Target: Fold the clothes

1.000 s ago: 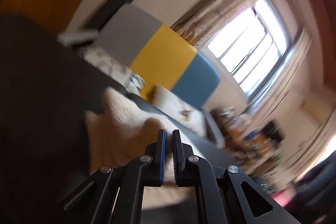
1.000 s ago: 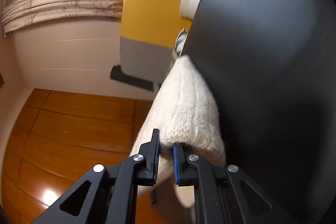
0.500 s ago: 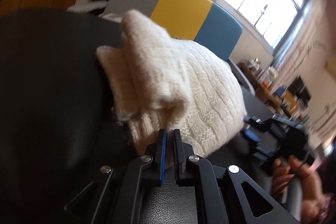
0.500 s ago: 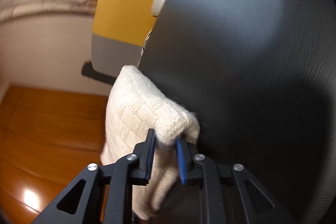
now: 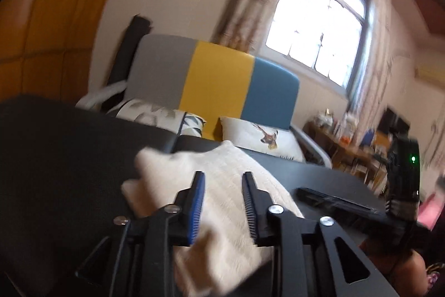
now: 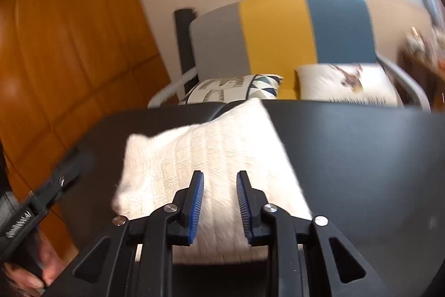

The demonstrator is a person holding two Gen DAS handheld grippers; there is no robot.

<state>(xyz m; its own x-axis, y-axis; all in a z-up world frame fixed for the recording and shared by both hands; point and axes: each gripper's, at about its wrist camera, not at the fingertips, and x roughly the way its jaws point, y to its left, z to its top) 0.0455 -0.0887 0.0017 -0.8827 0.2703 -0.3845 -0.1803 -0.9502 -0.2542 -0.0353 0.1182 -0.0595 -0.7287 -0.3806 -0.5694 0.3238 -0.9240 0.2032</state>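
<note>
The left gripper (image 5: 223,180) is sitting with its two fingers apart, and nothing is between them. Right in front of it and a little below, the white knitted sweater (image 5: 222,202) is lying folded on the black table (image 5: 55,157). The sweater is stretching away from the fingers toward the far table edge, so its long side is running the same way the fingers are pointing.

The right gripper (image 6: 219,180) is also sitting with its fingers apart and holding nothing. The sweater (image 6: 211,157) is lying just under and ahead of it too, with a far corner poking toward the striped sofa (image 6: 278,29). From this side the sweater is spreading more to the left of the fingers.

Both grippers are looking about equally near the sweater's close edge. The pictures are too blurry to show if any finger is touching the wool.

The sweater is looking like a neat bundle, so the folding is probably almost finished.
</note>
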